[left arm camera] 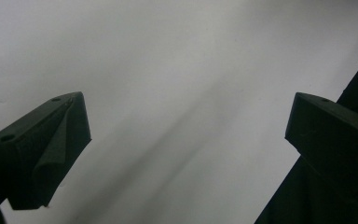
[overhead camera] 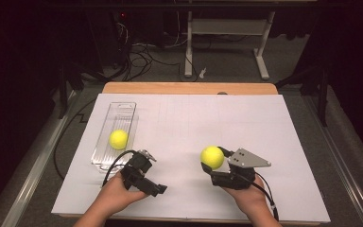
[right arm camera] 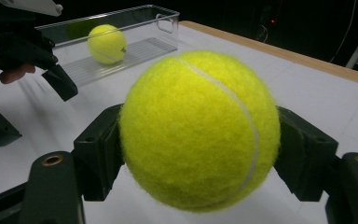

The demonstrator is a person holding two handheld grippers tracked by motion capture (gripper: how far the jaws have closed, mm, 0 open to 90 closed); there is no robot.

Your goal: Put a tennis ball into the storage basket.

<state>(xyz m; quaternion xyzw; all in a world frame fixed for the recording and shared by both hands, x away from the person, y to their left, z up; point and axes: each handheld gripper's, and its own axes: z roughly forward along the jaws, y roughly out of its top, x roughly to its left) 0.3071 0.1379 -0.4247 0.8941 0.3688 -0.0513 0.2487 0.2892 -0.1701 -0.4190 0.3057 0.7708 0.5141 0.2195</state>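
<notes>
- Jaws of the right gripper (right arm camera: 199,154) are clamped on a ball (right arm camera: 199,128), one pad on each flank at about its widest line, and the ball looks lifted off the sheet (overhead camera: 264,137)
- In the high view that held ball (overhead camera: 212,157) sits well to the right of the tray (overhead camera: 123,109), nearer the person's edge of the sheet than the tray's far end
- Left gripper (left arm camera: 186,140) has its jaws spread wide with nothing between them; its own view looks at bare white sheet, too blurred to say how close the tips are to it
- In the high view the left gripper (overhead camera: 144,177) lies just right of the tray's near corner, held in the left hand (overhead camera: 118,191)
- A second ball (overhead camera: 118,139) rests inside the clear tray, toward its near half
- Handling, as a judgement: the ball is light and felt-covered, so the pads should bite well with little slip; it gives a little under pressure and springs back, so a moderate squeeze is enough
- Best hold is across the full diameter, as now; a grip off the middle would likely squirt it out
- It is not fragile, but it rolls and bounces, so it wants setting down low, and the tray walls would stop it
</notes>
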